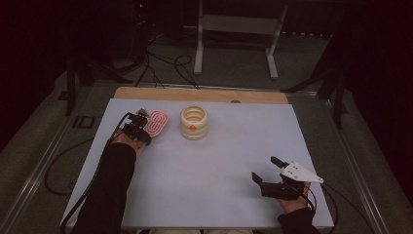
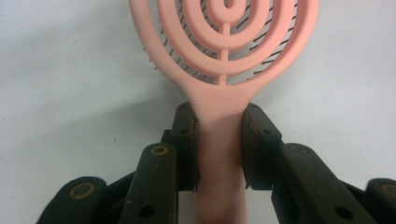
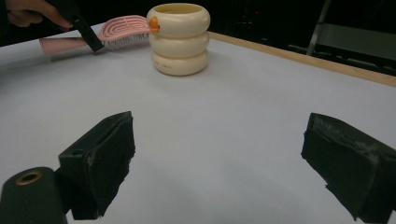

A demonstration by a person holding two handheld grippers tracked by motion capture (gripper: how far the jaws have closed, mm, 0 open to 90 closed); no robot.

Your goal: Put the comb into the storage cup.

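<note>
A pink hairbrush (image 1: 157, 123) with a looped, open-backed head lies on the white tabletop at the back left. My left gripper (image 1: 144, 128) is shut on its handle. In the left gripper view both pads press the sides of the handle (image 2: 219, 154) just below the brush head (image 2: 224, 42). A cream holder (image 1: 194, 123) made of three stacked rings with an orange dot stands upright just right of the brush. My right gripper (image 1: 264, 168) rests near the front right of the table, jaws wide open with nothing between them (image 3: 219, 154). In its view the brush (image 3: 123, 25) and holder (image 3: 180, 39) sit far ahead.
The white table surface (image 1: 219, 165) has a wooden strip (image 1: 199, 94) along its far edge. Beyond it, cables (image 1: 165, 63) lie on the floor beside a white metal stand (image 1: 236, 29). Cables trail from both grippers off the table's sides.
</note>
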